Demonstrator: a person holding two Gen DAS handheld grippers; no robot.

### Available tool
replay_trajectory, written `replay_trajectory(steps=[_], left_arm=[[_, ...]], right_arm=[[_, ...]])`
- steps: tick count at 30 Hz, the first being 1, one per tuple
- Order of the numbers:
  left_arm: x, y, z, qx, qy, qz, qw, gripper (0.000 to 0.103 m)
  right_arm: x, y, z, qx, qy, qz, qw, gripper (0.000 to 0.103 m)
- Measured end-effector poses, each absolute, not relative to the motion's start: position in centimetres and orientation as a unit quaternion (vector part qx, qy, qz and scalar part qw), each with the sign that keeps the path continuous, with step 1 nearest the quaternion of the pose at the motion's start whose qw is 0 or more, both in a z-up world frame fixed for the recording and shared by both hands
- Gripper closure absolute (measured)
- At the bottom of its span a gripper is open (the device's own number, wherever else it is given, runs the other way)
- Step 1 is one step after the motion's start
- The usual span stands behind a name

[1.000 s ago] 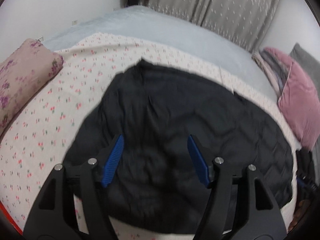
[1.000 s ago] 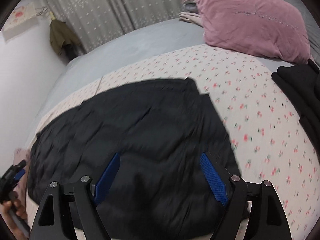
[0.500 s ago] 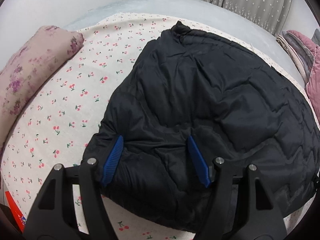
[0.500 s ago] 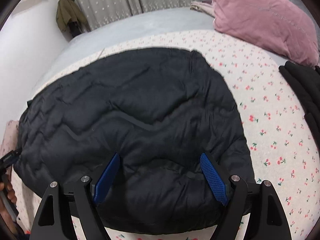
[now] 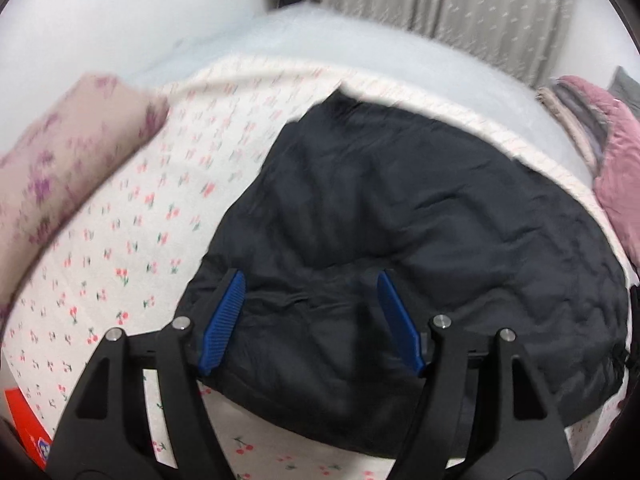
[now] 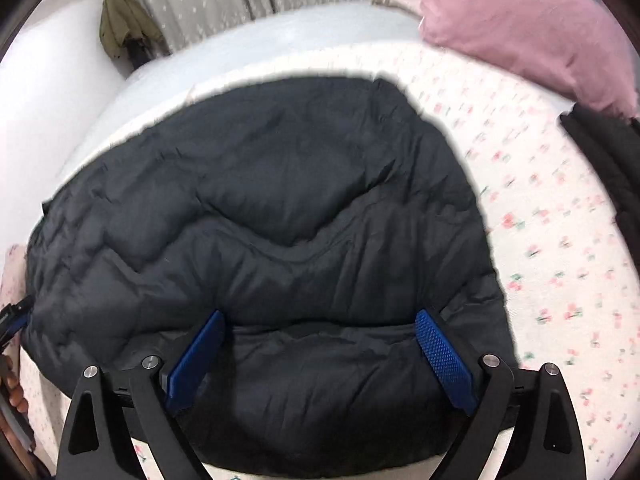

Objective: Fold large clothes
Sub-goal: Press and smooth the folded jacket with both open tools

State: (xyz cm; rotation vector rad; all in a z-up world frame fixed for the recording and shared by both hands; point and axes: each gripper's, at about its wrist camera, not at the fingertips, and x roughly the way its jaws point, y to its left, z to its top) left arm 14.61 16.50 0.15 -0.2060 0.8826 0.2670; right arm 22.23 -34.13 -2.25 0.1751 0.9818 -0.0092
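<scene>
A large black puffer jacket (image 5: 400,216) lies spread on a bed with a cherry-print sheet (image 5: 120,248). It fills the middle of the right wrist view (image 6: 260,208) too. My left gripper (image 5: 312,280) is open and empty, its blue pads above the jacket's near left edge. My right gripper (image 6: 320,320) is open and empty, its blue pads wide apart over the jacket's near right edge. The left gripper's tip shows at the far left of the right wrist view (image 6: 12,316).
A floral pillow (image 5: 60,172) lies at the left, a pink pillow (image 6: 520,28) at the right. Another dark garment (image 6: 604,156) lies at the right edge. A red box (image 5: 24,424) sits at the near left corner. Grey curtains (image 5: 460,8) hang behind.
Both grippers stay open over the jacket's near edge. Both views have tilted up a little and blurred; the jacket looks unmoved.
</scene>
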Motion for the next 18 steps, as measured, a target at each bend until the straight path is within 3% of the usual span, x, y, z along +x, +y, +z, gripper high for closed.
replay_trajectory(steps=[4,9,18], left_arm=[[14.0,10.3,1.4,-0.058,0.417,0.040,0.906,0.033],[15.1,2.3,1.0,0.000,0.438,-0.046,0.898,0.033],[18.3,-2.3,-4.1,0.082,0.496,-0.020,0.864,0.029]], right_arm=[[21.2,-33.5,0.3,0.072,0.426,0.008,0.902,0.006],[21.7,-33.8,-0.7,0.081,0.441,0.011,0.894,0.006],[21.8,-33.8,-1.6,0.114,0.466,0.030,0.877,0.006]])
